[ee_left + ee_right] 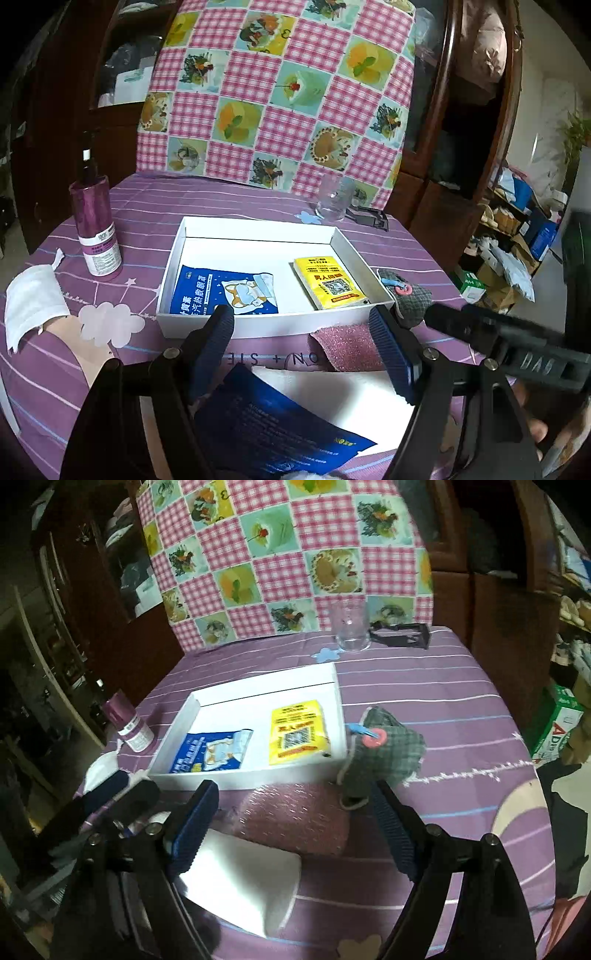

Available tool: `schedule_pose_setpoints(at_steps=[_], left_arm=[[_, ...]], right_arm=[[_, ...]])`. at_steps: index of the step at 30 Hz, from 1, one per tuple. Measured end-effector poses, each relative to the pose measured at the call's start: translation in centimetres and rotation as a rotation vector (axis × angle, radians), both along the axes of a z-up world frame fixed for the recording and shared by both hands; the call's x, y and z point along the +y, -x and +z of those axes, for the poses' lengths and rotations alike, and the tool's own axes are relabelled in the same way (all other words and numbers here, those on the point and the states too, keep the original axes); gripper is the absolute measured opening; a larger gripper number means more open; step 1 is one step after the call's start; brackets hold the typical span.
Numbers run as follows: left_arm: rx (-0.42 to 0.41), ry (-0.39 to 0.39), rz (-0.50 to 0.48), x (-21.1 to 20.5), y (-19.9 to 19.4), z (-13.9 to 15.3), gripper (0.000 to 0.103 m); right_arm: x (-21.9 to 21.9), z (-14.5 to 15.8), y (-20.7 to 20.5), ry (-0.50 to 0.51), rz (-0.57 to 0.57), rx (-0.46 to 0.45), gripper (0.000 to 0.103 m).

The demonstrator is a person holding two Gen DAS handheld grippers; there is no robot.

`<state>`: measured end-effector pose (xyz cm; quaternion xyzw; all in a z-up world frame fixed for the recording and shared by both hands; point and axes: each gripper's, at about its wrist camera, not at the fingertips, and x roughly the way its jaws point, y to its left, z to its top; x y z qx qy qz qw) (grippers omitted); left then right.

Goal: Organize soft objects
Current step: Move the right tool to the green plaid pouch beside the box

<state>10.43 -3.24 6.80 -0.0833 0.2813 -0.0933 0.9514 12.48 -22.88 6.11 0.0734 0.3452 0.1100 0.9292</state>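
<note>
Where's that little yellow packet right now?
The yellow packet lies flat in the right half of the white box, beside the blue eye-mask sachet; in both views the grey plaid pouch sits just outside.

Two wrist fisheyes look forward and downward, close over the counter (258, 199); both share the white box (258, 325), the right view perhaps blurrier.

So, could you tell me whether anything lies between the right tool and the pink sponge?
Nothing visible does: the right tool stands open just short of the pink sponge, which lies uncovered on the cloth.
</note>
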Motion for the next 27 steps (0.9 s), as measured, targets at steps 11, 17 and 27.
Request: schedule_pose_setpoints(at_steps=[11,17,27], left_arm=[[0.037,-0.006,0.011,-0.7,0.2,-1.3,0.076],[0.03,0.04,-0.011,-0.6,0.4,-1.1,0.076],[0.02,0.043,-0.015,-0.7,0.6,-1.2,0.076]], right_arm=[[-0.1,-1.0,0.3,0.007,0.001,0.022,0.083],[-1.4,-1.4,0.0,-0.089,0.007,0.076,0.081],[-1.3,-1.2,0.6,-0.04,-0.102,-0.01,0.08]])
